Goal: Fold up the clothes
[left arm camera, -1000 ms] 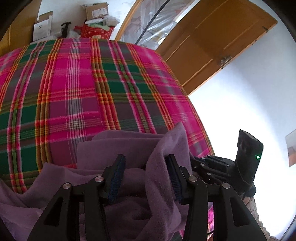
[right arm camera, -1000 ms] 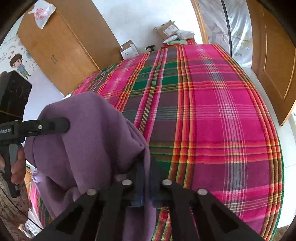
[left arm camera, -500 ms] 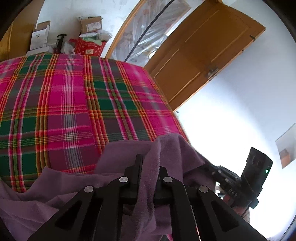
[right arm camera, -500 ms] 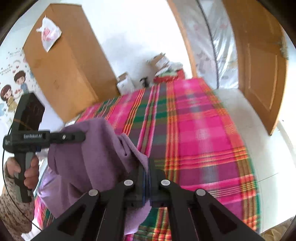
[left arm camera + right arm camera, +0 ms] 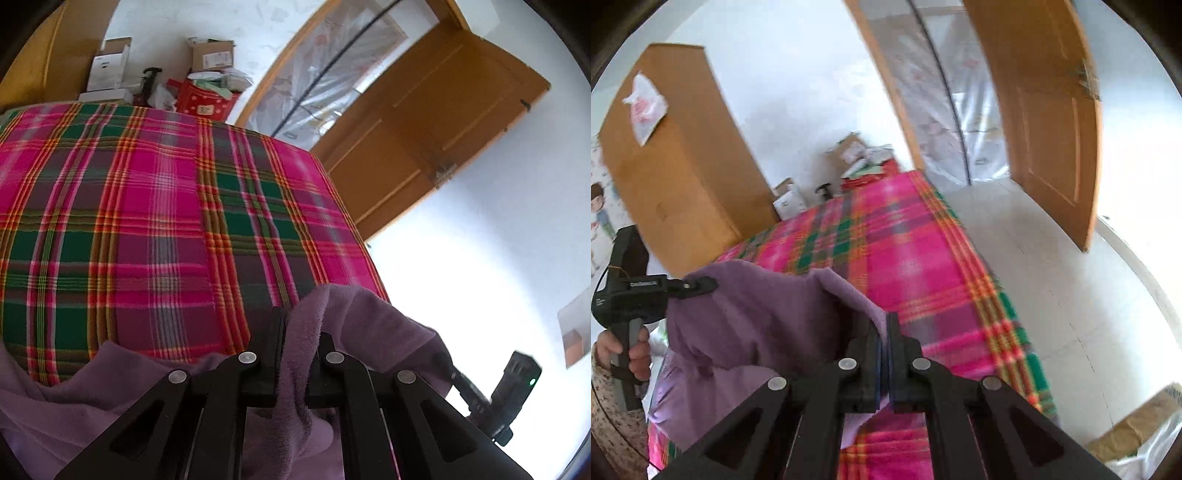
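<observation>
Now both tongs have the purple fleece garment [image 5: 354,325] lifted over the plaid bed [image 5: 155,206].
I keep the left tongs [image 5: 301,343] and right tongs [image 5: 882,332] clamped on its edge; next I judge it needs spreading flat.

Plaid bedspread [image 5: 155,221] left bare ahead of both grippers, near edge draped by the purple garment [image 5: 764,317], far end hemmed by boxes [image 5: 110,66] and red bag [image 5: 203,101], wardrobe [image 5: 676,166] at one side, floor [image 5: 1052,266] open toward the door [image 5: 1049,122].
</observation>
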`<state>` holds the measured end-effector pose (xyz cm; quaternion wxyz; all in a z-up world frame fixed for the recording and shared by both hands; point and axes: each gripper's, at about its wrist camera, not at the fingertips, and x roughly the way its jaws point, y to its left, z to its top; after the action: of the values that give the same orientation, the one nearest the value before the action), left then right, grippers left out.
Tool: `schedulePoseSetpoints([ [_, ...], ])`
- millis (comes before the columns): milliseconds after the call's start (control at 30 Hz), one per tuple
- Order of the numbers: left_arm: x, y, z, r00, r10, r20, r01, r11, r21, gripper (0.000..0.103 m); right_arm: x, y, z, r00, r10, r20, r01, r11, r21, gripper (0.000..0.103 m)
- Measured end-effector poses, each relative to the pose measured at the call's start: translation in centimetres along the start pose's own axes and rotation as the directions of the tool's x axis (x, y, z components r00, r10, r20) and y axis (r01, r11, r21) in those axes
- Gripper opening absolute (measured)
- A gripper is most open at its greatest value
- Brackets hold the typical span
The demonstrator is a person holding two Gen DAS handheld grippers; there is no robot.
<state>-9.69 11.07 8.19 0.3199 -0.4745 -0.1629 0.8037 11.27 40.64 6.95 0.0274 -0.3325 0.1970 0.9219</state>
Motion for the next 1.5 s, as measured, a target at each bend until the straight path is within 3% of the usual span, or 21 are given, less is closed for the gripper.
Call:
schedulePoseSetpoints([
  [200,1.1,2.2,1.0,1.0,0.004,0.018,-0.003,0.997,-0.074,0.007,0.5,-1.8,-1.4,0.999,-0.032,-0.042,0.033,0.999,0.017,0.002],
  [333,1.8,2.6,1.4,1.0,0.017,0.015,-0.016,0.996,-0.082,0.007,1.2,-3.5,-1.9,0.995,-0.072,-0.069,0.076,0.995,0.057,0.002],
  [533,1.8,2.9,3.6,0.997,0.007,0.07,0.0,0.995,-0.104,0.007,2.2,-4.6,-2.7,0.987,-0.118,-0.105,0.126,0.989,0.075,0.002],
  [733,2.9,4.0,5.2,0.996,0.048,0.079,-0.038,0.993,-0.114,0.008,2.6,-4.4,-2.8,0.984,-0.136,-0.118,0.145,0.987,0.065,0.005],
  [833,3.1,4.8,5.3,1.0,0.017,0.021,-0.014,0.993,-0.12,0.031,2.5,-3.6,-2.4,0.984,-0.131,-0.121,0.136,0.99,0.04,0.007],
  [900,2.9,5.2,5.3,1.0,0.014,-0.005,-0.015,0.993,-0.114,0.032,2.4,-3.0,-2.2,0.985,-0.13,-0.117,0.134,0.991,0.024,0.017],
  [1033,0.2,5.7,4.7,0.999,0.036,0.009,-0.035,0.997,-0.064,0.035,2.0,-2.3,-1.8,0.985,-0.141,-0.097,0.144,0.989,0.016,0.018],
  [1100,-1.5,6.2,4.5,0.999,0.045,0.028,-0.044,0.998,-0.053,0.036,1.7,-2.2,-1.7,0.985,-0.151,-0.085,0.153,0.988,0.017,0.025],
  [1200,-4.3,7.5,3.8,0.994,0.097,0.045,-0.095,0.994,-0.045,0.036,0.8,-1.9,-1.4,0.985,-0.162,-0.057,0.164,0.986,0.024,0.028],
  [1367,-7.8,10.2,1.0,0.975,0.222,0.009,-0.222,0.975,-0.029,0.036,-0.5,-1.0,-0.6,0.98,-0.201,-0.008,0.201,0.979,0.027,0.03],
  [1500,-10.0,12.7,-1.9,0.972,0.234,-0.022,-0.235,0.968,-0.085,0.036,-1.6,0.5,0.1,0.979,-0.189,0.074,0.187,0.982,0.028,0.032],
])
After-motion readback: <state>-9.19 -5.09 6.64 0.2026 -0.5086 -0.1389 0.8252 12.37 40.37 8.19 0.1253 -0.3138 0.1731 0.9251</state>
